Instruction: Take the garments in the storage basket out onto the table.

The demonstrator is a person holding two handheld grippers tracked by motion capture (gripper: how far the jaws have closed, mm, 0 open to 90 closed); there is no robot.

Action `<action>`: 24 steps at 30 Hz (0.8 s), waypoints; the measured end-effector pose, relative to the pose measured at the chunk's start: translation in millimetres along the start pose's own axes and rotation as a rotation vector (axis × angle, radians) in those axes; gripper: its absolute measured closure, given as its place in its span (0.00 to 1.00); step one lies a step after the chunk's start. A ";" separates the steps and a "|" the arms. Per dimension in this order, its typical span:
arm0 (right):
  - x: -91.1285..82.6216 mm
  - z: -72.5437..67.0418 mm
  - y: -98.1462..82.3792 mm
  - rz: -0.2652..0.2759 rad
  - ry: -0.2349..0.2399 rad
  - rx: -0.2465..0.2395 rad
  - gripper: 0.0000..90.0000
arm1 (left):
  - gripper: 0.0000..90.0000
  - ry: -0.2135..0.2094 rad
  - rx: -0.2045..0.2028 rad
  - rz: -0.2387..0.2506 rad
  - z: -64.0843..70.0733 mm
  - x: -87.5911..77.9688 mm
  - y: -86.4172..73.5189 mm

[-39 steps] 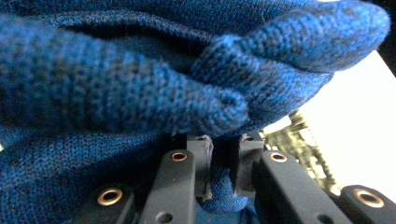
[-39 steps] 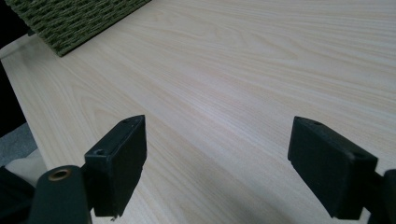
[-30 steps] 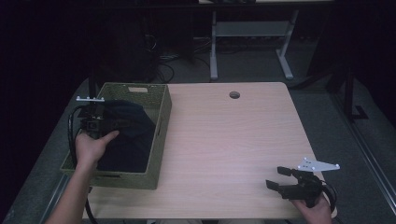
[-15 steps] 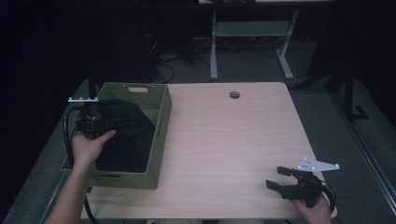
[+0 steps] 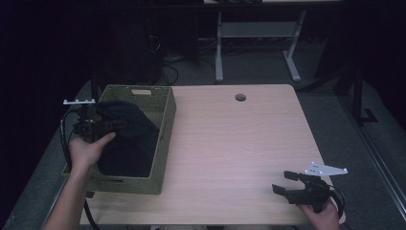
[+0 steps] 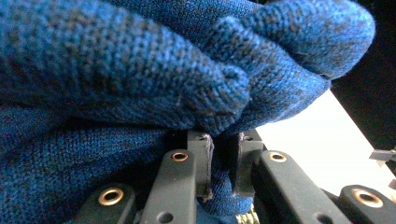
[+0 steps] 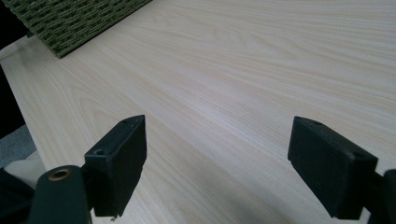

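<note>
Left gripper (image 5: 103, 125): its jaws are pressed together on a fold of the blue knitted cloth (image 6: 140, 84); in the left gripper view the knit bunches over and between the pads (image 6: 201, 158), so the pinch looks firm.
Cloth: most of it lies as a dark heap inside the basket (image 5: 163, 143), with the pinched edge raised near the basket's left wall.
Basket: a green woven box at the left end of the table (image 5: 239, 143), its right wall just beside the bare wood.
Table: pale wood with a small round hole (image 5: 240, 97) near the far edge.
Right gripper (image 5: 287, 184): it rests low at the near right corner, well apart from the basket, jaws spread wide with only bare wood between them in the right gripper view.
Done: the cloth is gripped.
Left: by my reading, the cloth has yet to come out of the basket and onto the table; the right gripper has no share in the work yet.
</note>
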State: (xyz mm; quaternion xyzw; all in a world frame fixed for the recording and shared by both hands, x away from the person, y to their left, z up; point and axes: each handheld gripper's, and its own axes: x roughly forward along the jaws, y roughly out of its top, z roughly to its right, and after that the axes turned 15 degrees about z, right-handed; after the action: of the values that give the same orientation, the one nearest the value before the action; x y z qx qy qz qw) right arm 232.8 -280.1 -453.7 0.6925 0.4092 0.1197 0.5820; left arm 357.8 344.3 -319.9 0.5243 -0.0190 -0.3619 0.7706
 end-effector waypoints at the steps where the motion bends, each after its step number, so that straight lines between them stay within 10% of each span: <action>1: 0.2 0.1 -0.1 0.000 0.000 -0.002 0.21 | 0.90 -0.008 -0.004 0.015 0.5 -2.8 2.0; 24: -0.9 0.7 0.8 0.010 -0.001 0.000 0.21 | 0.91 -0.162 -0.086 0.188 17.1 -31.4 29.4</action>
State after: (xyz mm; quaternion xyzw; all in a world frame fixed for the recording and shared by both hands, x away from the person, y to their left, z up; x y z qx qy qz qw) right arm 233.1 -281.2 -452.9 0.6946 0.4053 0.1223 0.5817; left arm 343.5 354.5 -277.1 0.4557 -0.1147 -0.3295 0.8189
